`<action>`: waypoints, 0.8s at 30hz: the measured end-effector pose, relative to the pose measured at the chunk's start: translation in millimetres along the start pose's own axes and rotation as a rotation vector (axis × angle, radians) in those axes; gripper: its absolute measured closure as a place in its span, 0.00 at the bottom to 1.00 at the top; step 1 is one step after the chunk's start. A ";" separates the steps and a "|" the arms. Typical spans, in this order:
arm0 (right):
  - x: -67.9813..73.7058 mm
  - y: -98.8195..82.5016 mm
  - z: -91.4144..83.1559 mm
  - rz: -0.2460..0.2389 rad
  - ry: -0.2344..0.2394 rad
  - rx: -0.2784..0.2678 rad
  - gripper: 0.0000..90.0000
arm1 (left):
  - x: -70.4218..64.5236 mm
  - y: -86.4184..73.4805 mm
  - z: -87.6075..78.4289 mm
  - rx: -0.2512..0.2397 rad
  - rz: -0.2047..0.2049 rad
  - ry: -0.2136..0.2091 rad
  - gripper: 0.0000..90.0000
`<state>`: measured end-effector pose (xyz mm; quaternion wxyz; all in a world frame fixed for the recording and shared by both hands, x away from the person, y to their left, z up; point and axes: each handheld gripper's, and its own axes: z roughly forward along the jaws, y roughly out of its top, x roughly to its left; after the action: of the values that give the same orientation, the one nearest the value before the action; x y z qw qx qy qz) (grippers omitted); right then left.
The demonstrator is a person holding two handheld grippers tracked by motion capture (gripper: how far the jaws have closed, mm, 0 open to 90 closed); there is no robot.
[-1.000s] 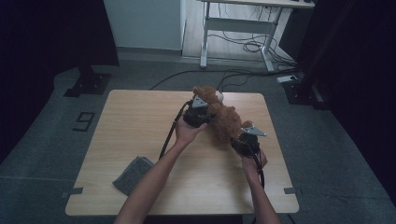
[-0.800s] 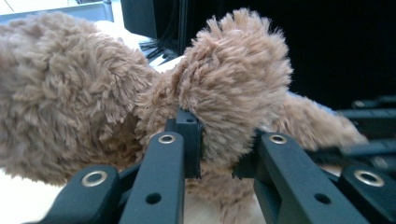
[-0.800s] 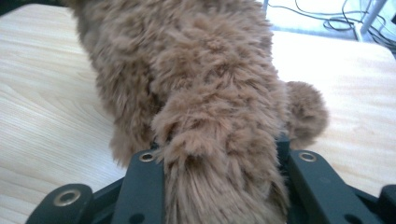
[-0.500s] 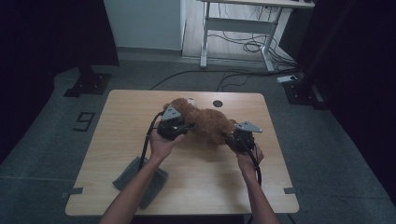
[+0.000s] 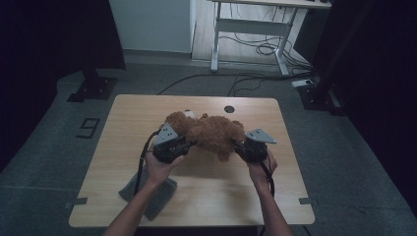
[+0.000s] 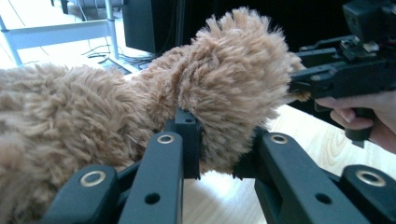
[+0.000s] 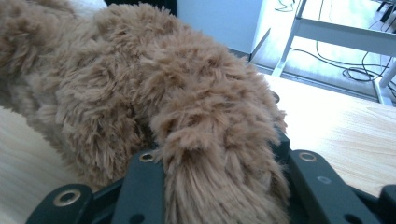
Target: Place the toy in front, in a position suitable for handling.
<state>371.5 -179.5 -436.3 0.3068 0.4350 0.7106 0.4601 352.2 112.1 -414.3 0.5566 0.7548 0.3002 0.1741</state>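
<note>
The high view takes in the whole table [image 5: 123, 147]: a pale wooden top with rounded corners, a small round hole [image 5: 228, 109] near its 12 o'clock edge and a grey cloth [image 5: 156, 196] lying flat toward 7 o'clock, partly under the person's left forearm. A brown teddy bear [image 5: 206, 132] is stretched across the middle of the table between the two grippers. The left gripper [image 5: 183, 146] grips it from 9 o'clock, the right gripper [image 5: 241, 146] from 3 o'clock.

The left gripper view adds what the high view cannot: the left gripper's [image 6: 217, 156] black jaws are clamped on a rounded, shaggy limb of the teddy bear [image 6: 224, 74], and bare table shows beneath it, so that part hangs clear of the wood. Farther off at 3 o'clock the right gripper [image 6: 299, 84] bites into the same fur, with the person's fingers wrapped on its handle.

The right gripper view shows the right gripper [image 7: 219, 186] closed tight on another thick tuft of the teddy bear [image 7: 140, 84], the long curly pile spilling over both jaws.

Open wood lies all around the toy, widest toward the 6 o'clock edge and the 3 o'clock side. Beyond the 12 o'clock edge is grey floor, with a white desk frame [image 5: 255, 29] and loose cables [image 5: 255, 49] well apart from the table.
</note>
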 end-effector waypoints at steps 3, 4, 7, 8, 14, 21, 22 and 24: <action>-0.1 -6.6 1.8 -0.005 0.011 0.019 0.70 | -2.8 -12.4 2.9 0.036 -0.011 0.004 0.84; 0.5 -10.6 3.9 -0.007 0.014 0.029 0.70 | -3.1 -18.2 4.8 0.054 -0.017 0.007 0.84; 1.1 -26.7 11.8 -0.005 0.037 0.065 0.69 | -3.1 -37.8 11.1 0.104 -0.045 -0.004 0.84; 0.8 -32.6 14.4 0.004 0.051 0.075 0.68 | -3.1 -44.0 13.1 0.122 -0.049 -0.005 0.83; -6.0 -60.5 22.3 0.074 0.104 0.085 0.66 | 0.7 -64.0 15.7 0.144 -0.089 -0.027 0.79; -8.7 -66.4 23.0 0.111 0.129 0.065 0.60 | 2.4 -65.9 -4.1 0.185 -0.119 0.001 0.45; -9.2 -66.1 22.7 0.111 0.130 0.066 0.60 | 2.8 -67.6 -12.0 0.183 -0.130 0.008 0.41; -11.2 -66.5 19.9 0.137 0.148 0.061 0.59 | 2.3 -74.6 -32.5 0.177 -0.146 0.041 0.36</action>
<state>370.7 -195.1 -504.8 0.2079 0.4566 0.7135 0.4890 315.2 152.4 -474.5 0.4927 0.7735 0.3798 0.1211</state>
